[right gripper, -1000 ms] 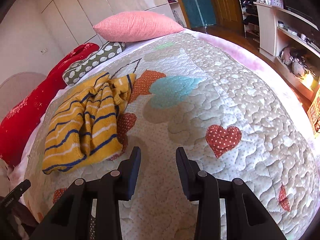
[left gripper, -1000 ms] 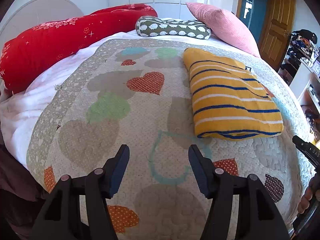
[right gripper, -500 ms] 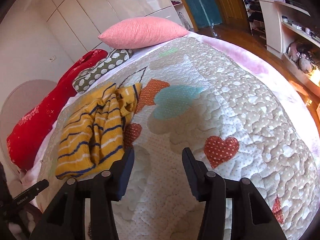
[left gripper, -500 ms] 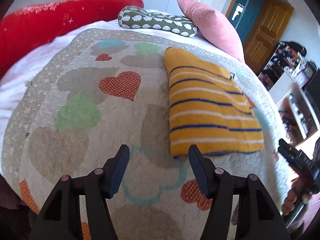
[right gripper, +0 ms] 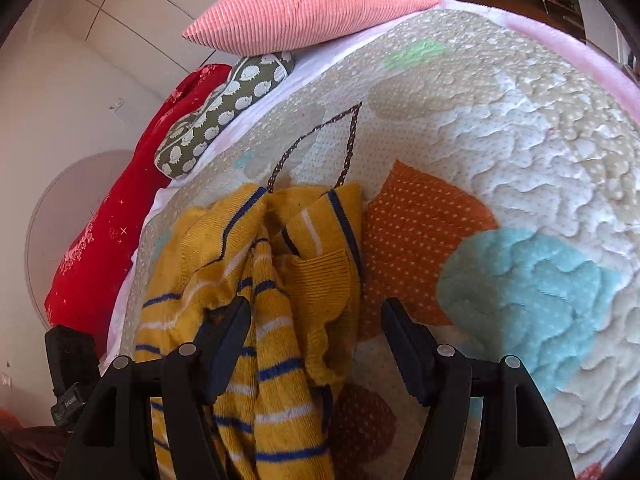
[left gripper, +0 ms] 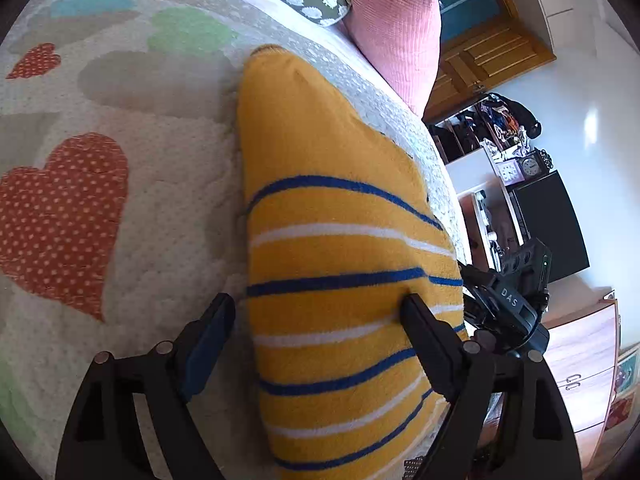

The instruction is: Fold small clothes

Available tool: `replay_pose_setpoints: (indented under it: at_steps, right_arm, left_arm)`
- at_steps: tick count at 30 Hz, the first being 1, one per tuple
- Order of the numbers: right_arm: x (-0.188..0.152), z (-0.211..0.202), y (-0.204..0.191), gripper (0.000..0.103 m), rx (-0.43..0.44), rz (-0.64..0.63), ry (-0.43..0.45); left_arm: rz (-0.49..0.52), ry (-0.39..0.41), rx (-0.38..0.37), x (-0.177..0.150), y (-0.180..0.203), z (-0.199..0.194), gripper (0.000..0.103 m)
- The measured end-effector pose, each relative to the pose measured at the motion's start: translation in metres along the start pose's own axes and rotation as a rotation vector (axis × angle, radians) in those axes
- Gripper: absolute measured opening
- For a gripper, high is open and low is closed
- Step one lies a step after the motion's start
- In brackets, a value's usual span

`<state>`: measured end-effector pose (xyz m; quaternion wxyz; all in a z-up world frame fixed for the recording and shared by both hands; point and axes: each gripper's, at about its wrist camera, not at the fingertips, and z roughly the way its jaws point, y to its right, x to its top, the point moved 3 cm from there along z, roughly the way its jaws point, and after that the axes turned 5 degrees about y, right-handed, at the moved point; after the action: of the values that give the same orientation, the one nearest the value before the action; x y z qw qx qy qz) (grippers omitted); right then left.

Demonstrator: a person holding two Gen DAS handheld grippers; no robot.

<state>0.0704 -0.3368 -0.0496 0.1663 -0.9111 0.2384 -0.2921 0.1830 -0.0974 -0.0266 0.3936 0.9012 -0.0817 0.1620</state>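
Yellow sweater (left gripper: 340, 272) straddled by both spread grippers.

Mustard-yellow sweater (left gripper: 340, 264), crossed by royal-blue and white stripes, plain yellow toward its far end. Under it the quilt (left gripper: 168, 184) shows cream with tiny dots, patched with hearts: orange-red with white polka dots, mint green, pale blue, taupe. From the right wrist view, 1 heart outlined in brown dotted ribbon, plus an aqua patch. Pink ribbed pillow (right gripper: 312, 4) at the back, an olive cushion (right gripper: 224, 112) printed with white hedgehog-like blobs, and a red bolster (right gripper: 120, 236) sprinkled with pale stars and flowers.
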Motion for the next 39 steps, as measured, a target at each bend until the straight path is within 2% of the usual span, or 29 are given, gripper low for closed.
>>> replay_pose_setpoints:
  at_steps: [1,2,3,4,7,9,12,14,16,17,18,21,24,28,30,33,34,36,37,39]
  right_arm:
    - [-0.001,0.004,-0.006,0.059,0.005,-0.001,0.004]
    - [-0.004,0.009,-0.013,0.036,0.033,0.013,-0.02]
    - [-0.006,0.011,-0.021,0.027,0.063,0.028,-0.041]
    - [-0.006,0.009,-0.03,0.027,0.067,0.02,-0.038]
    - [-0.005,-0.002,-0.061,0.024,0.14,-0.021,-0.039]
    - [-0.007,-0.012,-0.082,0.023,0.203,-0.039,-0.04]
    - [-0.018,-0.015,-0.106,0.023,0.217,-0.103,-0.035]
    - [-0.03,-0.003,-0.109,0.025,0.154,-0.161,-0.055]
    - [-0.043,0.015,-0.101,0.03,0.013,-0.208,-0.073]
    - [-0.049,0.018,-0.095,0.035,-0.046,-0.226,-0.074]
    - [-0.052,0.016,-0.092,0.04,-0.054,-0.236,-0.061]
    - [-0.051,-0.015,-0.099,0.04,-0.078,-0.262,0.016]
    - [-0.048,-0.051,-0.122,0.04,-0.039,-0.305,0.094]
    - [-0.06,-0.056,-0.149,0.04,0.034,-0.315,0.058]
    - [-0.072,-0.046,-0.163,0.029,0.051,-0.338,0.039]
    - [-0.087,-0.023,-0.173,0.027,0.07,-0.34,-0.018]
    - [-0.09,-0.013,-0.171,0.027,0.047,-0.344,-0.04]
    - [-0.098,0.008,-0.159,0.014,-0.124,-0.415,-0.085]
    - [-0.099,0.017,-0.151,0.013,-0.171,-0.429,-0.107]
    - [-0.093,0.016,-0.142,0.013,-0.164,-0.371,-0.105]
  left_arm:
    - [-0.005,-0.013,-0.016,0.0,0.005,0.002,0.065]
    - [-0.006,-0.01,0.002,0.002,0.007,0.0,0.06]
    - [0.004,0.001,0.009,0.003,0.011,-0.005,0.055]
    - [0.016,0.01,0.007,0.004,0.015,-0.013,0.049]
    - [0.022,0.052,0.011,0.01,0.024,-0.041,0.047]
    - [0.057,0.092,0.061,0.014,0.028,-0.059,0.047]
    - [0.083,0.132,0.154,0.014,0.022,-0.08,0.049]
    - [0.082,0.134,0.264,0.009,0.009,-0.079,0.052]
    - [0.075,0.101,0.371,0.001,-0.008,-0.069,0.053]
    - [0.079,0.086,0.39,-0.006,-0.015,-0.068,0.053]
    - [0.084,0.088,0.386,-0.01,-0.018,-0.071,0.053]
    - [0.087,0.118,0.37,-0.024,-0.016,-0.091,0.053]
    - [0.051,0.191,0.372,-0.042,-0.019,-0.123,0.053]
    - [0.011,0.283,0.403,-0.071,-0.02,-0.161,0.054]
    - [0.013,0.318,0.454,-0.084,-0.02,-0.174,0.055]
    - [0.035,0.346,0.531,-0.098,-0.019,-0.19,0.055]
    - [0.033,0.354,0.547,-0.102,-0.02,-0.195,0.055]
    - [0.031,0.368,0.554,-0.11,-0.022,-0.207,0.055]
    - [0.032,0.371,0.559,-0.114,-0.024,-0.211,0.057]
    - [0.033,0.383,0.574,-0.119,-0.025,-0.218,0.057]
